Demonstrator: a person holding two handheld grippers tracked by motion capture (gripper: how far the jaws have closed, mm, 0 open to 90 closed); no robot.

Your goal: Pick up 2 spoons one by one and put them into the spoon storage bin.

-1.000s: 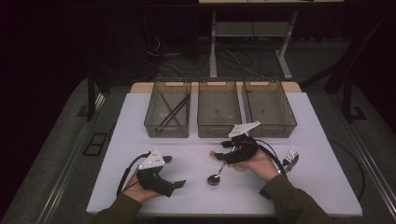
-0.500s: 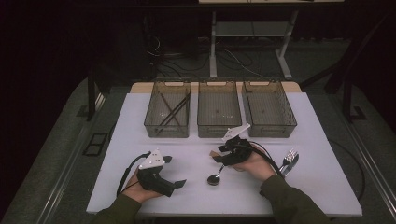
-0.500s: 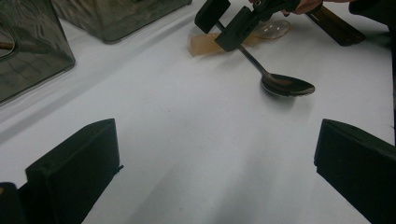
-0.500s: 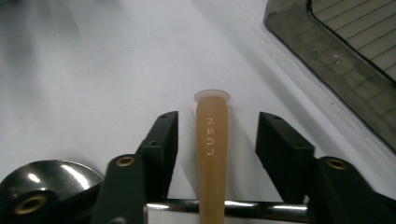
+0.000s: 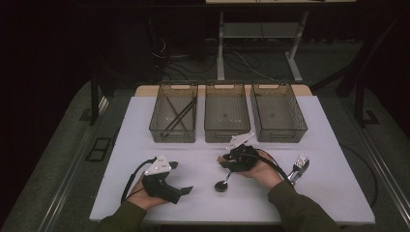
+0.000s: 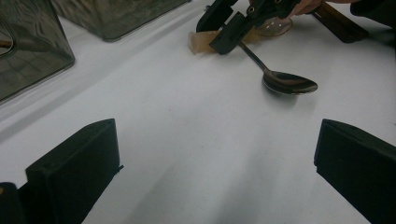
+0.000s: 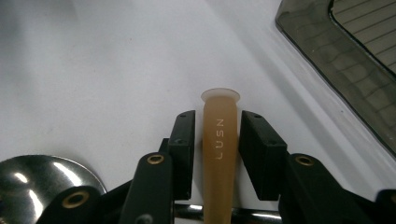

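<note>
1. My right tongs (image 7: 217, 140) have just been closing and now stand around the pale amber plastic handle (image 7: 218, 154) of a steel-bowled spoon (image 5: 224, 184) lying on the white table (image 5: 338, 193); whether the pads press yet I cannot tell.
2. It looks light, stiff and smooth, so I judge mid-handle the best hold.
3. My left tongs (image 6: 210, 172) rest wide apart, empty.

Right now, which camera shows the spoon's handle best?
The right gripper view: the tan handle runs up between the right gripper, whose jaws have just been closing around it, lettering readable. The left gripper view shows the spoon farther off, its bowl on the table. The high view shows it small.
</note>
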